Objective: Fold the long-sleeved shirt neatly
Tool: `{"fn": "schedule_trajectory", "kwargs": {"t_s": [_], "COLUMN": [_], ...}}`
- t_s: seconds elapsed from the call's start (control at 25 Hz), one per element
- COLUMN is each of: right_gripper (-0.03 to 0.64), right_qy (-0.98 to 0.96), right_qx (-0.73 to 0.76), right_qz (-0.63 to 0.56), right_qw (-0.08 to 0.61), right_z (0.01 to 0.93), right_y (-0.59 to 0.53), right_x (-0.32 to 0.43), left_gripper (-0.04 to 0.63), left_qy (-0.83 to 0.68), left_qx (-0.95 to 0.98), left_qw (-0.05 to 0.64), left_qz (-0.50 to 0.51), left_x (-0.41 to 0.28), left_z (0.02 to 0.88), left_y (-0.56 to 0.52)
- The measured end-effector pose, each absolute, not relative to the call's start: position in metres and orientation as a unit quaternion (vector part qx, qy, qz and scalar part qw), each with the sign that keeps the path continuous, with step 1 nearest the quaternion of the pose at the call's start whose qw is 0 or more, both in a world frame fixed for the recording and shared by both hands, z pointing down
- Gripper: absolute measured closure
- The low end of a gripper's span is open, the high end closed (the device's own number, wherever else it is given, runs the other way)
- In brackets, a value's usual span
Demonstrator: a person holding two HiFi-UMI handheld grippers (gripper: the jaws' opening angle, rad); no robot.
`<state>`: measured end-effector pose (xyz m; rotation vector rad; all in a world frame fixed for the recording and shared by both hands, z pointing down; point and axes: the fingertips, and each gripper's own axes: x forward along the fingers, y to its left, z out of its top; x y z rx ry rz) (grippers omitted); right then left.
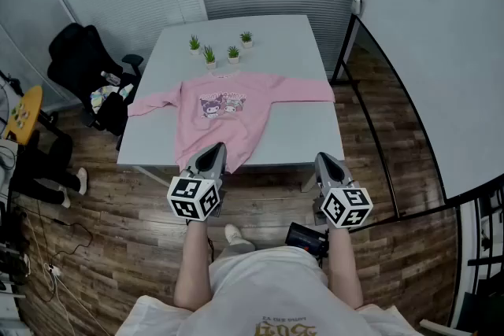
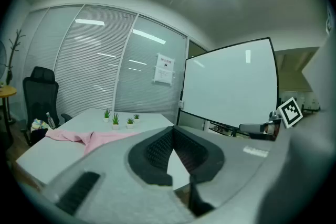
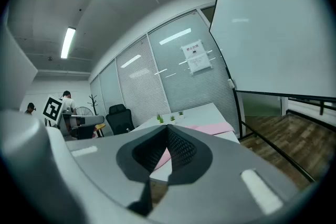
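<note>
- Pink long-sleeved shirt (image 1: 228, 110) is lying spread on white table (image 1: 303, 130)
- Left gripper (image 1: 212, 156) is hovering by its near hem, jaws together
- Right gripper (image 1: 326, 162) is hovering further right, jaws together

— What is the shirt (image 1: 228, 110) on the table (image 1: 303, 134) made of?
— Soft pink cloth, matt, with a printed patch on the chest. The table top looks smooth, pale and matt.
— And under the table?
— The floor (image 1: 118, 248) is wood planks with a dull sheen. The left gripper (image 1: 211, 155) near the table's edge has a matt grey plastic shell and black ribbed pads (image 2: 157, 150)
</note>
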<state>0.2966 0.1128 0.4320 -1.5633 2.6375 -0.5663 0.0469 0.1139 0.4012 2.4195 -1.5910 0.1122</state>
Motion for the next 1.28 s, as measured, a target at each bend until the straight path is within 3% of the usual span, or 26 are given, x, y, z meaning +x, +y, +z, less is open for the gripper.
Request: {"fn": "schedule_trajectory", "kwargs": {"t_s": [0.44,0.48,0.52,0.56,0.6,0.68,1.28], "right_gripper": [0.606,0.606,0.603,0.524,0.447,0.376,0.393], "right_qy": [0.845,0.844,0.844,0.844,0.843,0.837,0.793], "right_qx": [-0.507,-0.507,-0.505,-0.501,-0.499,-0.506,-0.575], "right_qz": [-0.170,-0.174,-0.181,-0.190,-0.200,-0.207,-0.202], "right_qw": [0.009,0.013,0.017,0.020,0.021,0.018,-0.024], "right_z": [0.432,0.433,0.435,0.438,0.440,0.445,0.477], "right_y": [0.150,0.152,0.153,0.154,0.155,0.154,0.084], "right_x": [0.342,0.348,0.354,0.360,0.366,0.380,0.484], "left_gripper": [0.589,0.567,0.450,0.326,0.266,0.229,0.232], "left_qy": [-0.540,-0.529,-0.515,-0.502,-0.491,-0.477,-0.407], "left_qx": [0.830,0.836,0.843,0.849,0.854,0.862,0.888], "left_qw": [0.133,0.140,0.151,0.162,0.168,0.165,0.196], "left_qz": [0.034,0.031,0.029,0.030,0.034,0.049,0.090], "left_x": [0.092,0.101,0.112,0.122,0.132,0.151,0.249], "left_z": [0.400,0.402,0.404,0.407,0.410,0.414,0.454], "left_y": [0.145,0.146,0.146,0.144,0.143,0.139,0.027]}}
